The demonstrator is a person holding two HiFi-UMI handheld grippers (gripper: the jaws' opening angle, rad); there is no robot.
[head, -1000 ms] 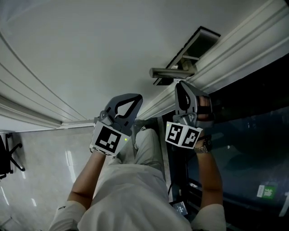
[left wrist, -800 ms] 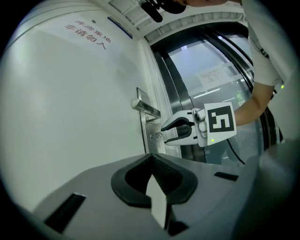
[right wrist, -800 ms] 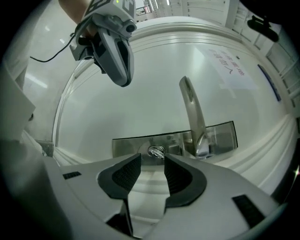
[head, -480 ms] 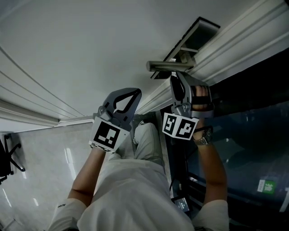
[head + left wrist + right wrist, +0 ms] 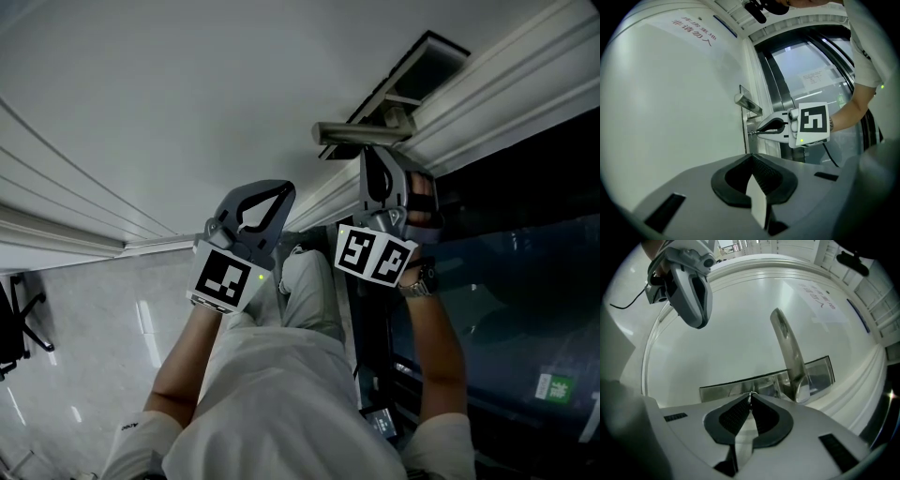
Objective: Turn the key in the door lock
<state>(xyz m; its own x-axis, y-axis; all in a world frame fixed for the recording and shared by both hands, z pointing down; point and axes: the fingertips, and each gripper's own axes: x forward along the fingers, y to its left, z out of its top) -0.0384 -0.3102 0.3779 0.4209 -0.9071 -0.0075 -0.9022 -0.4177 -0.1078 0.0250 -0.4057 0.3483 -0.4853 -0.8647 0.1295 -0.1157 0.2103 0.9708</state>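
right gripper (image 5: 750, 398) closing on key (image 5: 750, 393) in lock plate (image 5: 726, 390)
key pinched between its tips, beside door handle (image 5: 787, 352); left gripper (image 5: 752, 156) clenched, empty; red chinese sign (image 5: 693, 29) on door (image 5: 670, 103), unreadable.

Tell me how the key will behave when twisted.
The key looks like thin metal: probably stiff, light, slippery. Only a small end shows between the right gripper's closing jaws, so it may slip. Seated at the lock plate, it should pivot, not tip.
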